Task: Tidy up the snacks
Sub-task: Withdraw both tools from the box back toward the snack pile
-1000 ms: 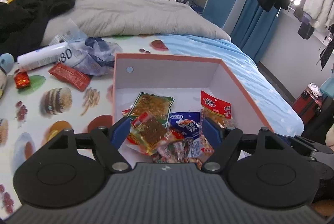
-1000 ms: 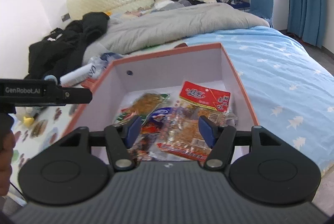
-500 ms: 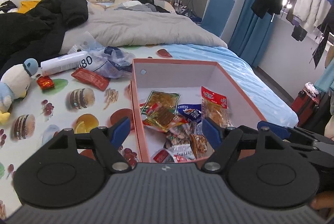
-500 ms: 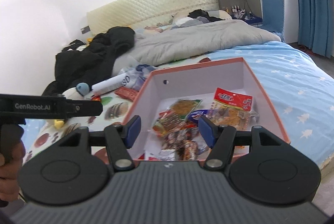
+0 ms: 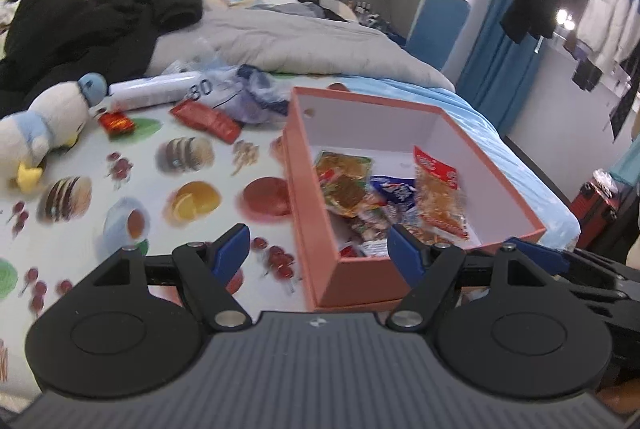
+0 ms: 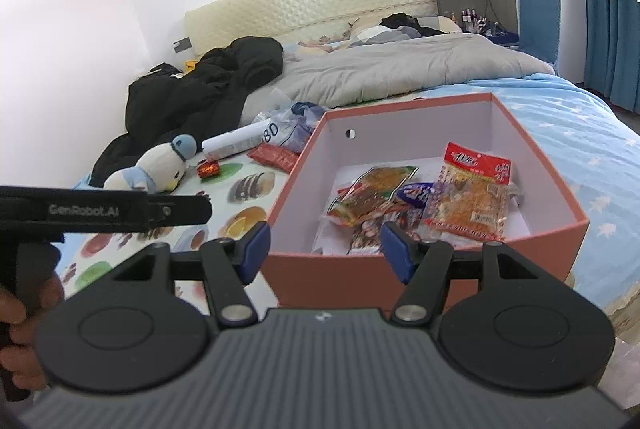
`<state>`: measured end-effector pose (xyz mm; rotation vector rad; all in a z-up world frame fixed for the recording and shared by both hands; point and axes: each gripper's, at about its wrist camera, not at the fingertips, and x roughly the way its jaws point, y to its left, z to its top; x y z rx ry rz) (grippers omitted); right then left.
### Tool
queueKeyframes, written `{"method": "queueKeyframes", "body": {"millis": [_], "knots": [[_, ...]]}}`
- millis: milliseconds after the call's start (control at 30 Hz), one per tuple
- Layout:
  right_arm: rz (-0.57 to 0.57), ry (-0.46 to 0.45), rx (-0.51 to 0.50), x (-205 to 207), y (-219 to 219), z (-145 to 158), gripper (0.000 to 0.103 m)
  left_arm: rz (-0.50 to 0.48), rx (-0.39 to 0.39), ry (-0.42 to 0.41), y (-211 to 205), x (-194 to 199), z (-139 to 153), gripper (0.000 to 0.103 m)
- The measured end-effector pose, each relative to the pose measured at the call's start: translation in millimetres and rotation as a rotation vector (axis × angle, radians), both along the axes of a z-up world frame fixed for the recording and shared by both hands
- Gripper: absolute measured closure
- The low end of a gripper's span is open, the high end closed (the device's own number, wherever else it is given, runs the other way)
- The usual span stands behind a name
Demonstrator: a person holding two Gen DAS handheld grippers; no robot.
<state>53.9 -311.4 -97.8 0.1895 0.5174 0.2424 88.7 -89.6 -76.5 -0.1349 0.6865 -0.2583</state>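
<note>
An open pink box (image 6: 416,271) with a pale lining sits on the bed, straddling the edge where the food-print sheet (image 5: 120,253) meets the blue star-print bedding (image 6: 568,133). Inside it lies a loose pile of snack packets: a large clear packet with a red top (image 6: 472,195) against the right wall, a green-edged packet (image 6: 376,185) toward the middle, a blue packet (image 6: 416,193) between them, and smaller wrappers toward the near wall.

The left gripper (image 5: 318,249) hovers over the near left corner of the box, jaws wide apart, with nothing between them. The right gripper (image 6: 324,245) hangs just before the near wall of the box, jaws also parted and empty; a hand (image 6: 18,345) holding the other gripper's handle shows at the left edge of its view.

On the food-print sheet, left of the box, lie a flat red packet (image 5: 206,119), a small red wrapper (image 5: 117,123), a white cylinder marked 80 (image 5: 156,93), a crumpled plastic bag (image 5: 256,93) and a plush penguin (image 5: 42,127). Farther up the bed are a black jacket (image 5: 92,17) and a grey duvet (image 5: 304,45)
</note>
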Motion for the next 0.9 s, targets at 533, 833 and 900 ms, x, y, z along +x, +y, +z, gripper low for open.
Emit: {"method": "queueKeyframes", "body": {"millis": [533,833,900], "knots": [[0.144,-0.023,-0.038,18,73,-8,0.039,0.209,-0.044,0.029,96,-10,-37,0.024],[0.225,-0.024,-0.063,52,118,-18,0.039,0.306,-0.068,0.013,150,42,-65,0.024],[0.232,-0.03,-0.061,66,124,-16,0.039,0.324,-0.074,0.007,161,61,-71,0.024]]}}
